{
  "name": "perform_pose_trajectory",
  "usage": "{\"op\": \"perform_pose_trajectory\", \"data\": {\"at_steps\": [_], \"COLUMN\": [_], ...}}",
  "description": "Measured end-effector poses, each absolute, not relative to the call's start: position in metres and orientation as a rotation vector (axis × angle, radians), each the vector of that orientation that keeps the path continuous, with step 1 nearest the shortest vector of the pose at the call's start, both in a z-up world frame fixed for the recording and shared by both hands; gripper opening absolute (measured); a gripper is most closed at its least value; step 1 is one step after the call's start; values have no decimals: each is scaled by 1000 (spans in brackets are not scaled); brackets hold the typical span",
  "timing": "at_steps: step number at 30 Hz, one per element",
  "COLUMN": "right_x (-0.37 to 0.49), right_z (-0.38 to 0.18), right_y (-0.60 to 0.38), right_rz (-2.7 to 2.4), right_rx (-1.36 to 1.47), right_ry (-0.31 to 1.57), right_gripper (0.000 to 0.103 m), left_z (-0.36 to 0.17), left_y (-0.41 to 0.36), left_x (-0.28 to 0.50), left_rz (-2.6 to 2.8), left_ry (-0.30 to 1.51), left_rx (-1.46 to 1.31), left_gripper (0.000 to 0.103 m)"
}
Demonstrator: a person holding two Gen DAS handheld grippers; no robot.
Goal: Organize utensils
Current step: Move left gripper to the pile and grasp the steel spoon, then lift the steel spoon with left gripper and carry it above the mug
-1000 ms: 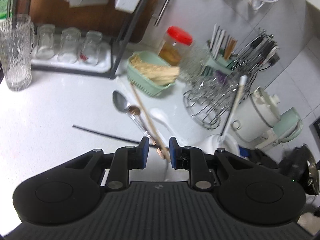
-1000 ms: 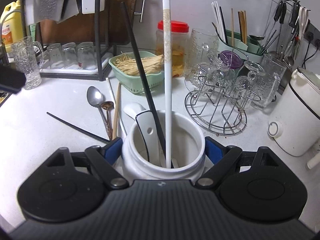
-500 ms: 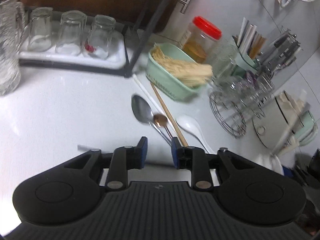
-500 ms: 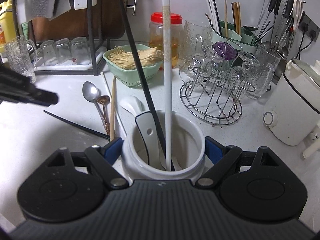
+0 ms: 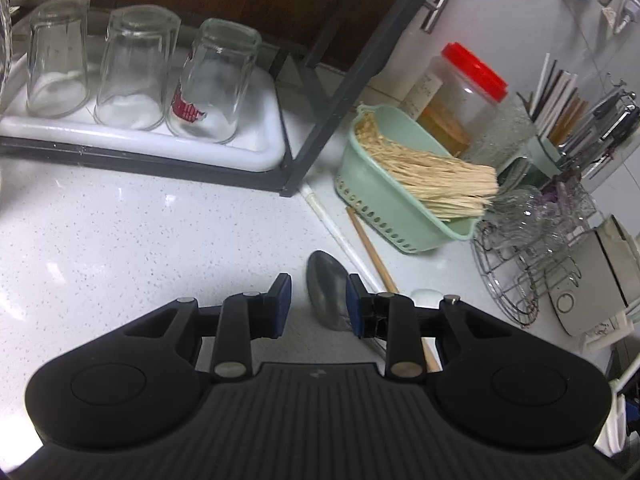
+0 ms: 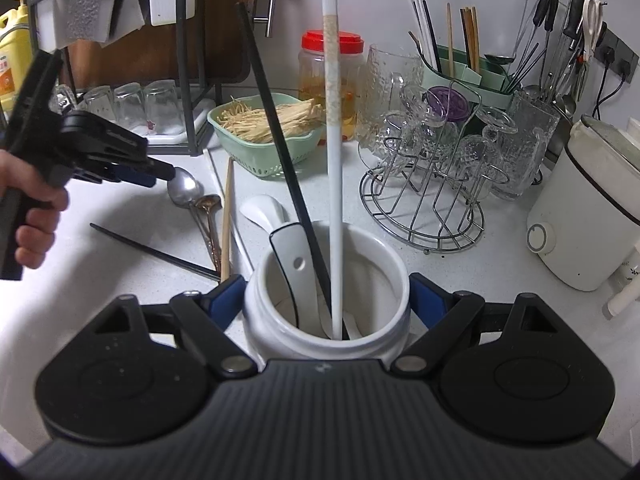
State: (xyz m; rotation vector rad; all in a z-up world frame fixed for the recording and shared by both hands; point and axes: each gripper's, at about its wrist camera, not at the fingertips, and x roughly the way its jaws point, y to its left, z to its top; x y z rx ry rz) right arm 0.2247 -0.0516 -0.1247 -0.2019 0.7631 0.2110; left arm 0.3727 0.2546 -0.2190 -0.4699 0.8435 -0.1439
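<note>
My right gripper [image 6: 326,300] is shut on a white ceramic utensil jar [image 6: 372,280] that holds a white chopstick [image 6: 334,160], a black chopstick [image 6: 276,136] and a spoon handle. My left gripper [image 5: 316,302] is open, low over the counter, its fingers either side of a steel spoon bowl [image 5: 326,292]. In the right wrist view the left gripper [image 6: 160,172] sits at the steel spoon [image 6: 184,190]. Beside it lie a copper spoon [image 6: 208,204], a wooden chopstick [image 6: 227,216], a white ceramic spoon [image 6: 262,210] and a black chopstick [image 6: 152,252].
A green basket of sticks [image 5: 404,188] and a red-lidded jar [image 5: 460,100] stand behind. A black rack with upturned glasses on a white tray [image 5: 140,132] is far left. A wire glass rack [image 6: 432,184] and white cooker [image 6: 580,208] are right.
My left gripper has moved forward and down to the steel spoon's bowl and opened wider. My right gripper still holds the jar, barely moved.
</note>
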Motion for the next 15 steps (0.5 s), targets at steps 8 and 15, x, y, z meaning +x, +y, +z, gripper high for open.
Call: {"op": "perform_pose_trajectory", "data": {"at_steps": [8,15], "right_x": [223,224], "right_z": [-125,-124], "right_y": [-52,-50], "right_rz": [209,199], "right_rx": [-196,-195], "right_ry": [755,765], "right_gripper": [89,89], "left_z": [-233,-236], "left_y": [262,255], "left_x": [386,394], "left_rz": [-174,-202], "left_ry": [848,862], "left_rx": [-526,-493], "left_gripper": [28,14]}}
